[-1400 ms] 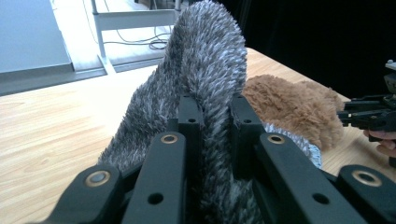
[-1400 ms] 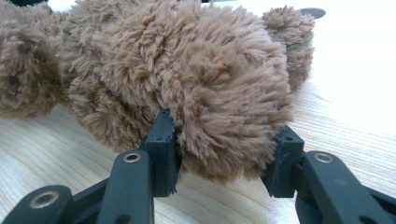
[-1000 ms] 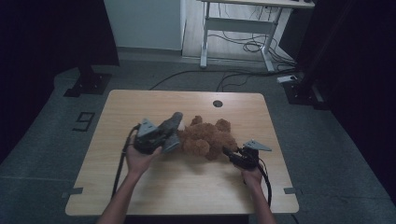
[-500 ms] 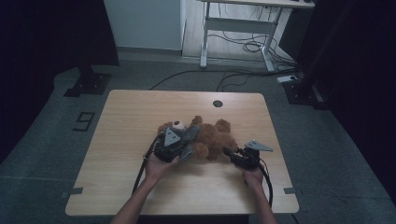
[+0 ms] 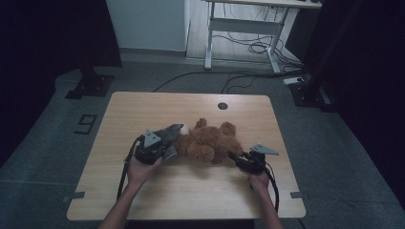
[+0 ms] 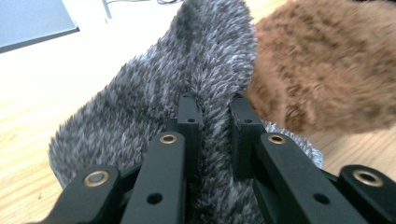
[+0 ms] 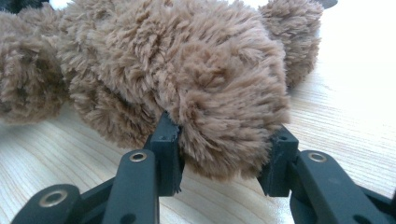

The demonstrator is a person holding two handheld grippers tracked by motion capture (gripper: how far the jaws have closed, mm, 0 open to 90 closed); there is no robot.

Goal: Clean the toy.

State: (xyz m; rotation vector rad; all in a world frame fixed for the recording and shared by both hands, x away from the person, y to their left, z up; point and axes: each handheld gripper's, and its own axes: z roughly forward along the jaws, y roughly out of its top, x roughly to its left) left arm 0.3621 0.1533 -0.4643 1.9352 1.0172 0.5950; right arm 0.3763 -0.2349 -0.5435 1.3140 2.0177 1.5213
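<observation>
1. table (image 5: 143, 200): brown teddy bear (image 5: 212, 143) lies mid-table; dressing looks barely begun, grey fuzzy garment (image 5: 167, 136) only beside its head.
2. left gripper (image 6: 212, 109) pinches a garment fold.
3. right gripper (image 7: 224, 140) clamps a bear limb; the high view hides both grips.

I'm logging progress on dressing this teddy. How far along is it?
Both grips look secured: the left gripper pinches the grey fuzzy cloth, the right gripper clamps a paw of the brown teddy bear. The cloth is beside the bear, not yet on it.
</observation>
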